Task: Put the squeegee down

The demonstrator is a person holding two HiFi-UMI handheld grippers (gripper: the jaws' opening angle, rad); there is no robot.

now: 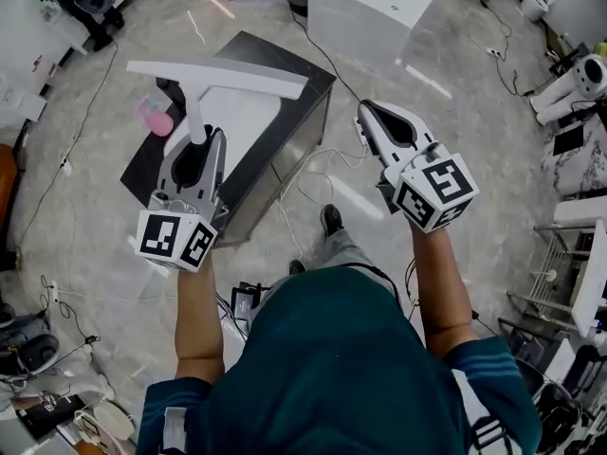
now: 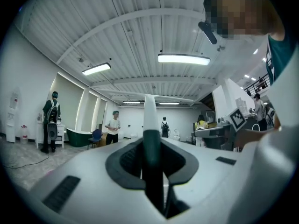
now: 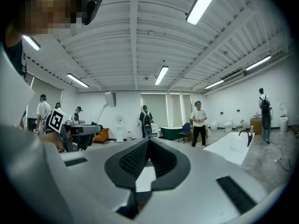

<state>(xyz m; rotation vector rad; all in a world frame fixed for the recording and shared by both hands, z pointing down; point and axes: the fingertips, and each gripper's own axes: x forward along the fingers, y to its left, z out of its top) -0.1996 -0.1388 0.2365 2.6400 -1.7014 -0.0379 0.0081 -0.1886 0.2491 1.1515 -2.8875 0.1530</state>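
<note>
The squeegee (image 1: 211, 91) is off the counter (image 1: 277, 51), carried by the left gripper (image 1: 205, 140), whose jaws are clamped on the dark lower part of the handle (image 2: 151, 149). In the left gripper view the handle runs straight out along the jaws. The relation that matters is that the handle lies in line with the gripper, while the long white blade (image 1: 220, 76) sits at the far end, crosswise to it, running left to right in the head view. It hangs over the near part of the counter top, so the place to set it down is directly beneath and just ahead of the left hand. The right gripper (image 1: 368, 117) has its jaws together on nothing. It is held well apart to the right, out over the floor (image 1: 474, 140), and appears to have no part in this step. The counter is a dark, box-like block with a white panel (image 1: 237, 126) lying on it. A pink object (image 1: 156, 119), possibly a bottle though it is too blurred to tell, stands beside the panel under the left end of the blade. It could get in the way. Around it is a large bright room with a grey polished floor, loose cables (image 1: 313, 173) and a white bathtub (image 1: 370, 12) beyond the counter.
</note>
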